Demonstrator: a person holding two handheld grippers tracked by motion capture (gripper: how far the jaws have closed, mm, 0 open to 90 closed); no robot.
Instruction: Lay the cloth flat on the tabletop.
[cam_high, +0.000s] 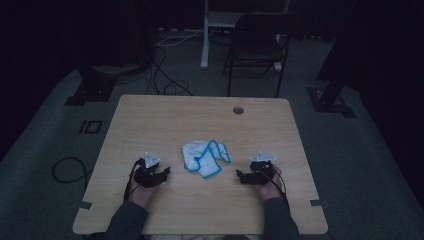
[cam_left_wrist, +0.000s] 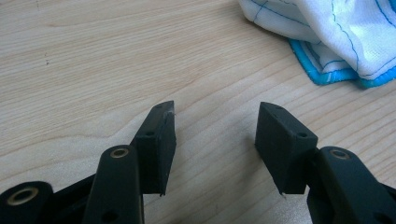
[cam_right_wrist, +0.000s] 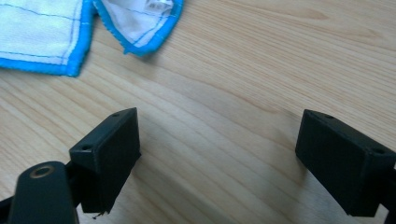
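Fingers of our left gripper and right gripper stand open and empty on the tabletop. Between them, slightly farther, lies the crumpled blue-edged white cloth, untouched; we judge all handling remains.

- A white cloth edged in bright blue is seen crumpled near the middle of the table.
- Thin blue stitched lines are seen across its weave.
- It is bunched and folded over itself, not spread flat.
- One blue-edged corner is turned outward at its near side.
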